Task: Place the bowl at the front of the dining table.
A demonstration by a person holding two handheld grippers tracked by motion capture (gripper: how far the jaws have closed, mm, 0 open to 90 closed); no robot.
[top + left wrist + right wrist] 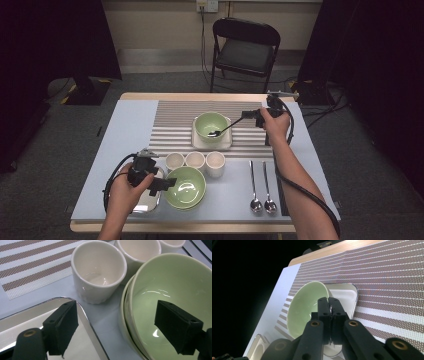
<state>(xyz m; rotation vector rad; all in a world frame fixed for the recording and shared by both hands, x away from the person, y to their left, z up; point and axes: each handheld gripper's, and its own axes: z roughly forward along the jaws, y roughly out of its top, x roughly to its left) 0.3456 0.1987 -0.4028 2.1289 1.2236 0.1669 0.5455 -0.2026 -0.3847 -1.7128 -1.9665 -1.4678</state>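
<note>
My right gripper [246,116] is shut on the handle of a dark spoon [223,129]. The spoon's tip rests in a green bowl [210,122] that stands on a white square plate [213,146]. In the right gripper view the jaws [330,305] are pressed together just above that bowl [303,308] and plate [345,293]. My left gripper [167,184] is open at the front left. One jaw hangs over a metal tray [30,312], the other inside a nested pair of green bowls [172,280], whose rim lies between them untouched.
Three white cups [195,160] stand in a row behind the front bowls [189,189]. Two metal spoons [262,197] lie at the front right. A striped placemat [175,125] covers the table's middle. A black chair [245,47] stands beyond the far edge.
</note>
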